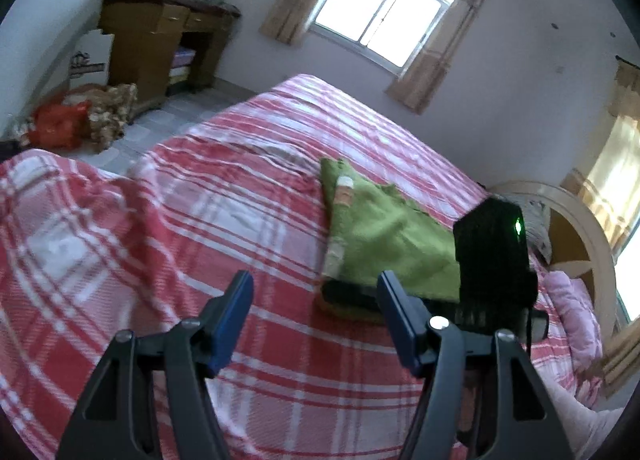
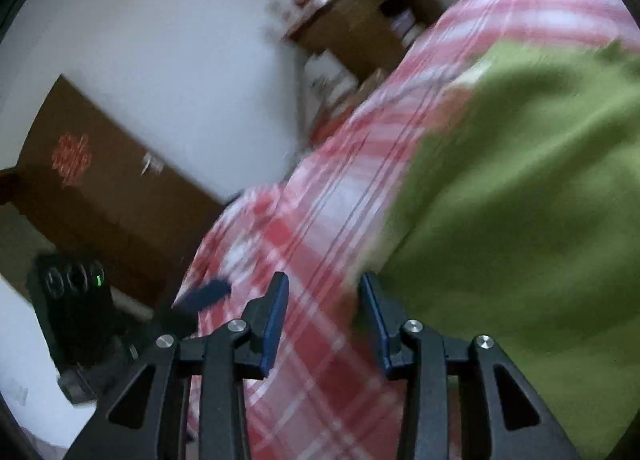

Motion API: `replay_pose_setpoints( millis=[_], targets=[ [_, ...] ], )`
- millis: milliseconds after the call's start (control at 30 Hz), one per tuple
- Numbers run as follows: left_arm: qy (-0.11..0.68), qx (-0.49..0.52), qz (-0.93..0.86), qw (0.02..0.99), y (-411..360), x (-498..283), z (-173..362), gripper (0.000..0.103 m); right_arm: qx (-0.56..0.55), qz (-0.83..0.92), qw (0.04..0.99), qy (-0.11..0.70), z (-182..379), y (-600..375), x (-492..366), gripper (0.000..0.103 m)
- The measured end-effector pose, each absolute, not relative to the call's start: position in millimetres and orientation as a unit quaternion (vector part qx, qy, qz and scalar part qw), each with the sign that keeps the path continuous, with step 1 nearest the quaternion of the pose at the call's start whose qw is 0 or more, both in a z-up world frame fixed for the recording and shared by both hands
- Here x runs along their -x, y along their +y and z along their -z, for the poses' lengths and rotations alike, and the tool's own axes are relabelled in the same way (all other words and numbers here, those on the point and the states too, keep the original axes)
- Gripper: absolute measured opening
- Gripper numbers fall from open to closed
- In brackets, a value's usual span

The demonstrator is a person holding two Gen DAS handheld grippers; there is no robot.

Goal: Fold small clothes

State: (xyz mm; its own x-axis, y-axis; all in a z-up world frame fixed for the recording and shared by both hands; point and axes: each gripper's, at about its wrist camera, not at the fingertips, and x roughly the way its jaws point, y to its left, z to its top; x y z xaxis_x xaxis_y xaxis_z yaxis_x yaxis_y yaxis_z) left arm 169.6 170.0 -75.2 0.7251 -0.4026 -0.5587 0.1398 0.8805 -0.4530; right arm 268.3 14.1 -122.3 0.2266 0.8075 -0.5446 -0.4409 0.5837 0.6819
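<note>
Grippers both empty: left gripper wide apart over bedspread, right gripper part-open beside green garment, likely lining up fold.

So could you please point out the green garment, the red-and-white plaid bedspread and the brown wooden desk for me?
Green garment (image 1: 384,227): left wrist view, middle of the fabric.
Red-and-white plaid bedspread (image 1: 180,219): left wrist view, bare stretch left of the garment.
Brown wooden desk (image 1: 148,47): left wrist view, its front.

green garment: soft matt cloth | bedcover: woven checked cloth | desk: brown wood
</note>
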Motion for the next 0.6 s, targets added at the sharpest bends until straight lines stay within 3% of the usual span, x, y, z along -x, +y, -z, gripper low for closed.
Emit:
replay_pose_setpoints(
  millis=[67, 100, 167, 433, 600],
  targets=[
    [0.338, 0.193, 0.145, 0.910, 172.4, -169.2, 75.0, 0.068, -0.220, -0.418, 0.747, 0.469, 124.3, 5.5, -263.6, 0.039],
    [0.337, 0.194, 0.146, 0.910, 172.0, -169.7, 75.3, 0.075, -0.233, -0.415, 0.746, 0.466, 122.1, -3.1, -262.3, 0.039],
    [0.334, 0.199, 0.150, 0.909, 169.0, -172.8, 77.6, 0.078, -0.243, -0.404, 0.758, 0.451, 113.2, -24.4, -257.5, 0.039],
    [0.359, 0.170, 0.195, 0.897, 111.1, -188.6, 91.3, 0.078, -0.150, -0.219, 0.894, 0.360, 69.2, -134.4, -215.7, 0.039],
    [0.373, 0.155, 0.170, 0.899, 80.9, -211.8, 107.9, 0.078, -0.090, -0.111, 0.925, 0.353, 70.6, -190.2, -192.0, 0.039]
  ],
)
